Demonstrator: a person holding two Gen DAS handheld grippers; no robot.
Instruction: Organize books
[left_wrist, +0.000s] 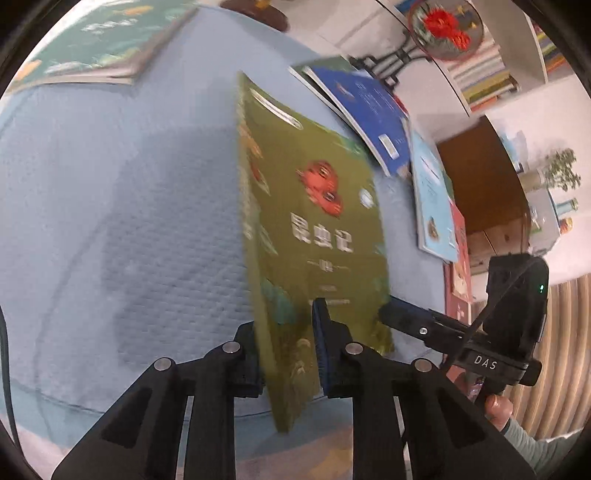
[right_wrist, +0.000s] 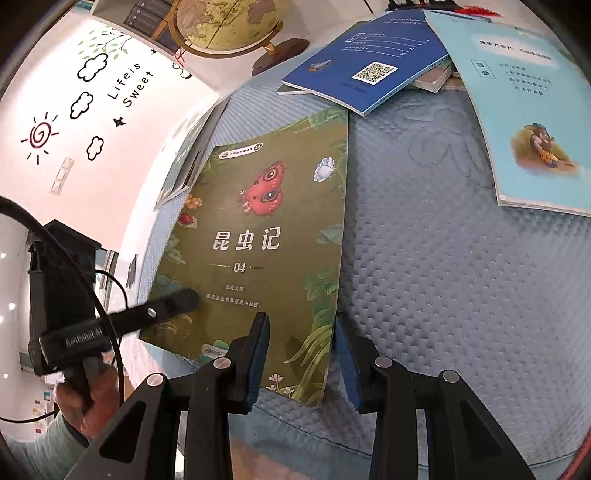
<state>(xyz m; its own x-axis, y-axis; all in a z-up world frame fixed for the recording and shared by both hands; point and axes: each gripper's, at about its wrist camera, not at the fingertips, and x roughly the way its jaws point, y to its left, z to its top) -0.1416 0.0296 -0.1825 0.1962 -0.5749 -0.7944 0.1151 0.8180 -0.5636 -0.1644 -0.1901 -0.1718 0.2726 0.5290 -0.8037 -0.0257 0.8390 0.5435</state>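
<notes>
A green book (right_wrist: 258, 229) with a red moth on its cover is tilted up off the quilted blue mattress (right_wrist: 443, 266). In the left wrist view the green book (left_wrist: 317, 229) stands nearly edge-on, and my left gripper (left_wrist: 286, 321) is shut on its near end. My left gripper (right_wrist: 177, 301) shows in the right wrist view with a finger over the cover's lower left. My right gripper (right_wrist: 301, 325) is open astride the book's lower right edge, one finger above the cover and the other beyond the edge. The right gripper (left_wrist: 399, 317) reaches the book's right side in the left wrist view.
A dark blue book (right_wrist: 369, 62) lies on other books at the far side, beside a light blue book (right_wrist: 528, 110). A teal book (left_wrist: 96, 40) lies far left. A globe (right_wrist: 229, 22) stands behind, and a bookshelf (left_wrist: 484, 74) is beyond the mattress.
</notes>
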